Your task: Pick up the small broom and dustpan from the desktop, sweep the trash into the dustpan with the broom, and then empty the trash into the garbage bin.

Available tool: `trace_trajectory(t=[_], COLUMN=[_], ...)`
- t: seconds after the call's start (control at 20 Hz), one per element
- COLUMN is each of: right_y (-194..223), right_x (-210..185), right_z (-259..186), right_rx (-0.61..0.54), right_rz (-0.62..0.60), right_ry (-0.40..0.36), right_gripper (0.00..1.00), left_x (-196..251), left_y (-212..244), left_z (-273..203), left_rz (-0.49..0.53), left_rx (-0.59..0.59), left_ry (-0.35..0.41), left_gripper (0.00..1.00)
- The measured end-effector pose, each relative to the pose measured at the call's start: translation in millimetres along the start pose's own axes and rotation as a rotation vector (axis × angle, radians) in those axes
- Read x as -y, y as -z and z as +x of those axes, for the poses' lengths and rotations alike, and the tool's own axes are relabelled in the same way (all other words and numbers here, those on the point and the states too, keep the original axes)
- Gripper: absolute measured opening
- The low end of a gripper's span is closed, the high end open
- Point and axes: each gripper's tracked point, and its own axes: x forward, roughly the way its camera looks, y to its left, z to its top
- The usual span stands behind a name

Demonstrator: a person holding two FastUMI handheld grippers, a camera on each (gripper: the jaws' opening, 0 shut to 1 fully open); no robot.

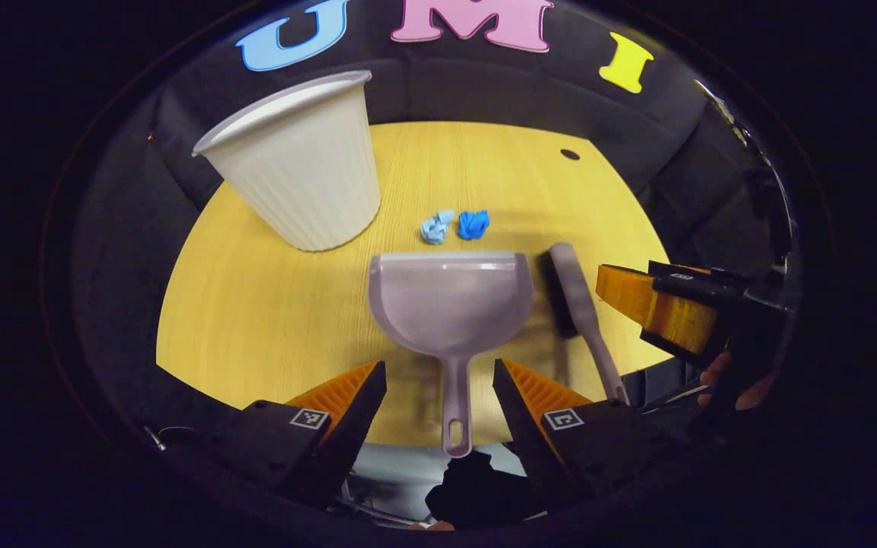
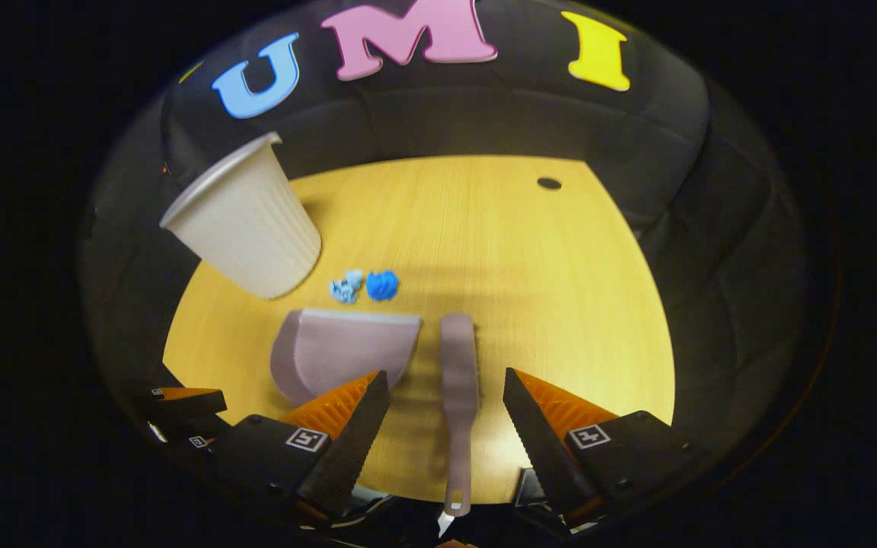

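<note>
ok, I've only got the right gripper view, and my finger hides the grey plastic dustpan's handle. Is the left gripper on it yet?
Observer: Not yet. The left gripper is open, and the grey plastic dustpan has its handle lying between the fingers with gaps on both sides.
Operator: Handle centred?
Observer: Roughly. Its end reaches the near edge of the yellow wooden desk.
Operator: Broom bristles?
Observer: The small grey broom lies on its side, with its dark bristles facing the dustpan.

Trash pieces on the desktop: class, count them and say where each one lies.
2. A pale blue crumpled scrap lies just beyond the dustpan's front edge, right of the white bin. A darker blue scrap sits close beside it on its right. More could be hidden behind the bin.
</note>
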Motion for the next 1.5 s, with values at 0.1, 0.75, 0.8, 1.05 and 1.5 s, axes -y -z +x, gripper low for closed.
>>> trace_trajectory(t=[0.1,0.75,0.8,1.05,1.5], right_y=[18,88,88,86,65], right_x=[10,17,17,18,15], right_z=[22,86,86,89,74], right_rx=[-0.100,-0.511,-0.515,-0.534,-0.495], right_rz=[-0.038,-0.010,-0.003,0.004,-0.054], right_ry=[0.045,0.104,0.109,0.099,0.029], right_gripper=[0.99,0.89,0.92,0.30,0.23], left_x=[0,-5,-3,6,-9], left_y=[1,-7,-8,-9,-5], left_z=[16,95,98,110,105], left_rz=[-0.007,0.087,0.092,0.073,0.212], left_rx=[-0.077,-0.305,-0.310,-0.359,-0.363], left_ry=[0.009,-0.004,-0.002,0.005,0.060], left_gripper=[0.85,0.86,0.86,0.41,0.28])
